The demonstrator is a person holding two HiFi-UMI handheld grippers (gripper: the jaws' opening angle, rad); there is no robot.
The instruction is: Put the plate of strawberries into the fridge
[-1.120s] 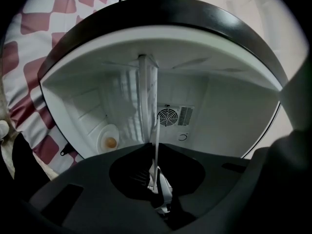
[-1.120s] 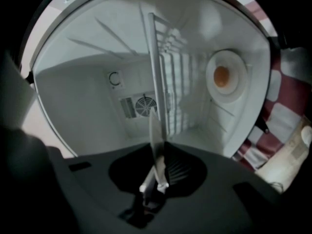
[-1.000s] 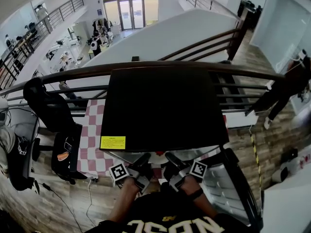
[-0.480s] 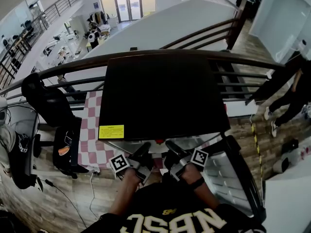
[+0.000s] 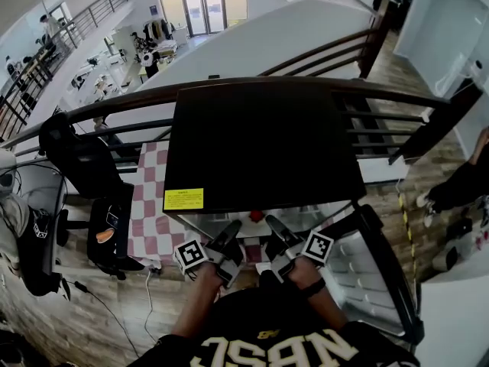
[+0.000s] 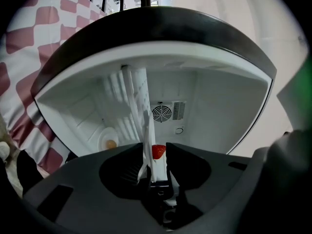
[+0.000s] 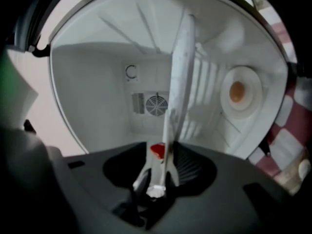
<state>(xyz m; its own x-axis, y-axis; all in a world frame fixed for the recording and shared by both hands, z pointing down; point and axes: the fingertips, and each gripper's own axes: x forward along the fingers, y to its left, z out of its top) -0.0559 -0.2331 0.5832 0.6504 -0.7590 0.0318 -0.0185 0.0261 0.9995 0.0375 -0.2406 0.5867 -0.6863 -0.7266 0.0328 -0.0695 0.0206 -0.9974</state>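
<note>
— Two grippers to check before we move. Where is the plate now?

— It is already inside the fridge, level, with a strawberry on it. In the head view the fruit shows at 12 o'clock from our hands, just under the black top. Below the plate, at 8 o'clock from the fan grille, lies a small dish with something orange on it.

— And the jaws?

— Our left gripper has just been opening and is wide now. The rim stands between its jaws with a gap on the strawberry side. Our right gripper has also just been opening, but less far. The rim is between its jaws too, close to one of them, and we think it is no longer pinched.

— So how do we finish this well?

— We cannot see what bears the plate, so we should first make sure that it rests firmly. Then we draw both hands straight back toward 6 o'clock, together and level, so that no jaw catches the rim and drags the plate out. After that the door, open at 4 o'clock, must be shut.

— What differs from a second ago?

— Our hands are almost where they were, but the jaws have come apart. The passer-by has gone from 2 o'clock to the picture's edge at 3 o'clock.
</note>
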